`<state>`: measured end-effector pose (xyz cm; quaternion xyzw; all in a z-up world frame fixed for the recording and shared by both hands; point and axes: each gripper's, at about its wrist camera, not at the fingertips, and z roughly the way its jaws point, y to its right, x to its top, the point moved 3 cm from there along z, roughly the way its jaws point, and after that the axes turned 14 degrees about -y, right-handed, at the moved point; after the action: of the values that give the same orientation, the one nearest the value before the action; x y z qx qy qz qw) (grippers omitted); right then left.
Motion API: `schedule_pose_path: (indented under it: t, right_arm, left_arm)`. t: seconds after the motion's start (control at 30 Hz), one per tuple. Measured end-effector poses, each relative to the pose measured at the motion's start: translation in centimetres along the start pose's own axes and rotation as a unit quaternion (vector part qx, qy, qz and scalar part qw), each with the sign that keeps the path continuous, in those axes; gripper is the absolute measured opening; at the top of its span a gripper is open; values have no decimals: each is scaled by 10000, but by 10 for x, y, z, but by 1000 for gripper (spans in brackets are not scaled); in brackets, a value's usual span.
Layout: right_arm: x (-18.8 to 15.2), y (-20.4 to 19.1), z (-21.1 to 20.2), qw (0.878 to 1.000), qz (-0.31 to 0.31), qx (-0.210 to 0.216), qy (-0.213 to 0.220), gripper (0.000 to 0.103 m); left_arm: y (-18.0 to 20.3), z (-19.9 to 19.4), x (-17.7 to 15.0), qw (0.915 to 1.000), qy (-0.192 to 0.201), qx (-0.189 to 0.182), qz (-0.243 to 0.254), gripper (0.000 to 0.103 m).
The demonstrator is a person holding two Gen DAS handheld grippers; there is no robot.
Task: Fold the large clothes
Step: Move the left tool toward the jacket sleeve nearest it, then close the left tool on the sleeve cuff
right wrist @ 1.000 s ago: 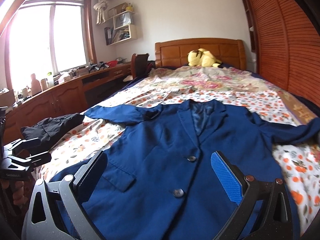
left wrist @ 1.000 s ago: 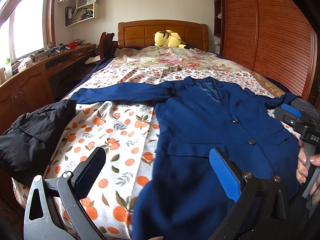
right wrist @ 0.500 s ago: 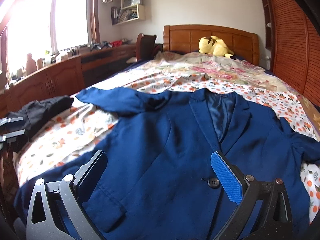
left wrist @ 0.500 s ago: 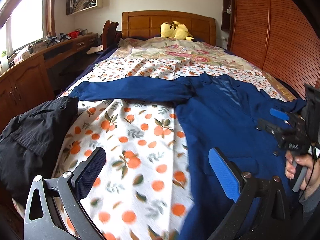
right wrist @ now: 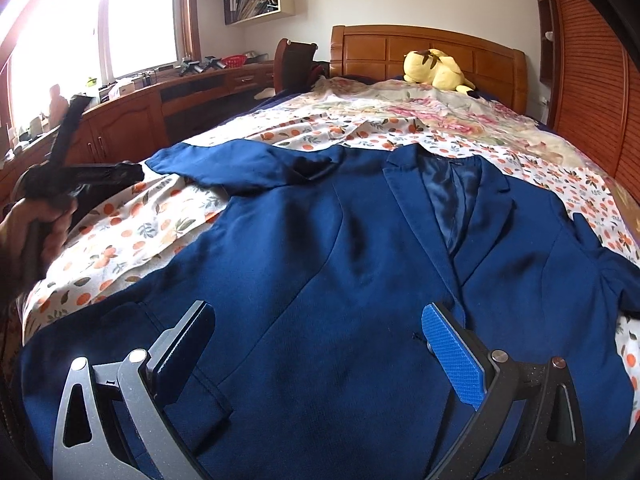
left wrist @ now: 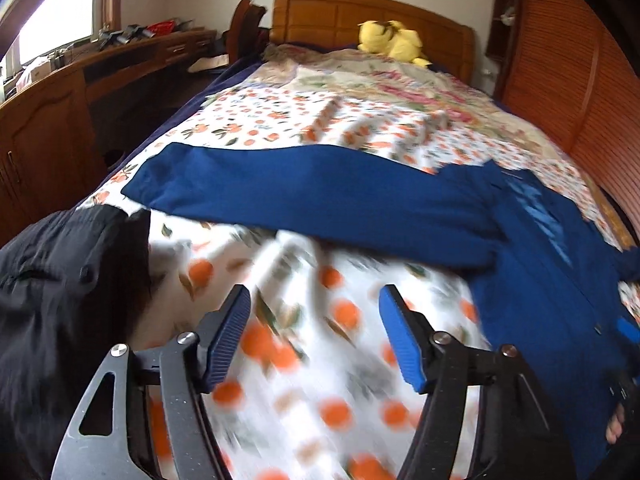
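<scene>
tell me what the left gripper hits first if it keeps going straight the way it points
Probably the orange-print bedsheet: the closing left gripper has only that sheet between its jaws. The blue blazer sleeve lies further ahead, though depth is unclear.

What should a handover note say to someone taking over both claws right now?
Left claw: empty, jaws closing, only orange-print sheet between them; it points toward the outstretched sleeve.
Right claw: open, empty, above the lower front of the blue jacket.
Jacket: face up and flat on the bed, collar toward the headboard, one sleeve out to the side. A black garment lies at the bed's edge next to that cuff.
Done: jacket spread out.
Left: no fold made yet; probably bring the sleeves in, then fold the body.
</scene>
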<state>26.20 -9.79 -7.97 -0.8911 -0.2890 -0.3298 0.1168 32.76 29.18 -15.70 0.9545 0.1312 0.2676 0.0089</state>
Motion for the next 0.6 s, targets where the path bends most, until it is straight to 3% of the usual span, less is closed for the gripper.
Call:
schedule_pose_path:
  t: [0.3, 0.57, 0.6]
  right_arm:
    - [6, -6, 11, 9995, 17, -306, 1, 103]
    - [5, -7, 1, 9988, 65, -493, 41, 103]
    - [5, -6, -1, 9988, 68, -489, 53, 103]
  left_arm:
    - [-47, 60, 62, 9953, -347, -38, -900, 65]
    - [-67, 87, 66, 9826, -803, -267, -1651, 65]
    - [-67, 89, 67, 9817, -792, -359, -1692, 54]
